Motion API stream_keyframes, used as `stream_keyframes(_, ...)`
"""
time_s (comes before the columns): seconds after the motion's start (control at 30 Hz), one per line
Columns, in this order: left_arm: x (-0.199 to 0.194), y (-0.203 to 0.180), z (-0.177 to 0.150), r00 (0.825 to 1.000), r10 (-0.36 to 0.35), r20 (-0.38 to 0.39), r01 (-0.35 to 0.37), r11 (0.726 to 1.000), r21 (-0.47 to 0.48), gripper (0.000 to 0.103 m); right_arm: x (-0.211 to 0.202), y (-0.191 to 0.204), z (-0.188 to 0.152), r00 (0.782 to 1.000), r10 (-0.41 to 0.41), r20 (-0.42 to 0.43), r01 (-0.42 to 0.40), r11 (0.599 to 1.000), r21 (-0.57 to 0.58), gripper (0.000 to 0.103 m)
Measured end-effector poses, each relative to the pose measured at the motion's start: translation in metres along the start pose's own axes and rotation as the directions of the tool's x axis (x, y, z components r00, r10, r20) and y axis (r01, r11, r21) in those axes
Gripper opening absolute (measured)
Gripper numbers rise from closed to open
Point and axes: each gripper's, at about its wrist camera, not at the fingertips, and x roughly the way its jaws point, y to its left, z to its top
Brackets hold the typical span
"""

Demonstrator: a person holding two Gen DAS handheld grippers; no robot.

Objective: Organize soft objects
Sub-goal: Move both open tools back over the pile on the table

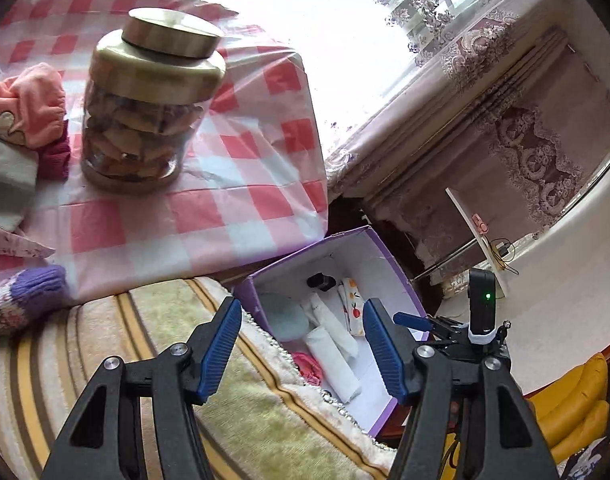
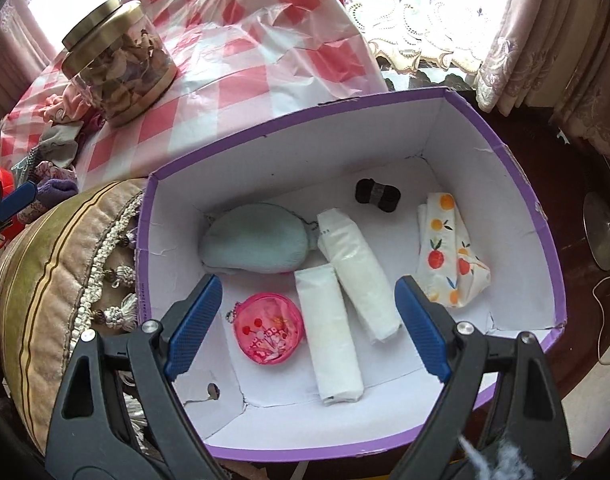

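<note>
A purple box [image 2: 541,216] with a white inside holds a pale green pouch [image 2: 257,240], a pink round purse [image 2: 269,330], two white packets [image 2: 357,268], a fruit-print cloth [image 2: 445,248] and a small black yarn ball [image 2: 377,194]. My right gripper [image 2: 307,312] is open and empty above the box. My left gripper [image 1: 301,340] is open and empty over the striped cushion [image 1: 105,340], beside the box [image 1: 393,264]. A pile of soft things lies on the checked table: a pink garment [image 1: 37,104], a grey cloth [image 1: 5,176], a purple knit glove [image 1: 29,292].
A glass jar [image 1: 145,112] with a metal lid stands on the checked tablecloth [image 1: 245,184]; it also shows in the right wrist view [image 2: 121,64]. Lace curtains [image 1: 525,140] hang to the right. A yellow object [image 1: 577,412] lies at the lower right.
</note>
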Motion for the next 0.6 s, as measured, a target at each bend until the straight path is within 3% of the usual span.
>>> stream_keyframes(0.17, -0.025, 0.019, -0.008, 0.996, 0.079, 0.039, -0.08, 0.997, 0.003, 0.064, -0.003, 0.028, 0.009, 0.999, 0.032, 0.012, -0.032, 0.999, -0.045, 0.09)
stream_keyframes(0.33, -0.063, 0.045, -0.013, 0.981, 0.158, 0.117, -0.156, 0.987, -0.022, 0.064, -0.002, 0.057, 0.016, 0.998, 0.063, 0.01, -0.062, 0.993, -0.1, 0.09)
stream_keyframes(0.47, -0.095, 0.069, -0.015, 0.949, 0.256, 0.184, -0.25, 0.967, -0.058, 0.064, -0.004, 0.08, 0.025, 0.995, 0.096, 0.02, -0.092, 0.986, -0.14, 0.09)
stream_keyframes(0.6, -0.128, 0.1, -0.018, 0.905, 0.349, 0.243, -0.328, 0.936, -0.125, 0.063, -0.007, 0.107, 0.035, 0.991, 0.133, 0.031, -0.125, 0.974, -0.187, 0.09)
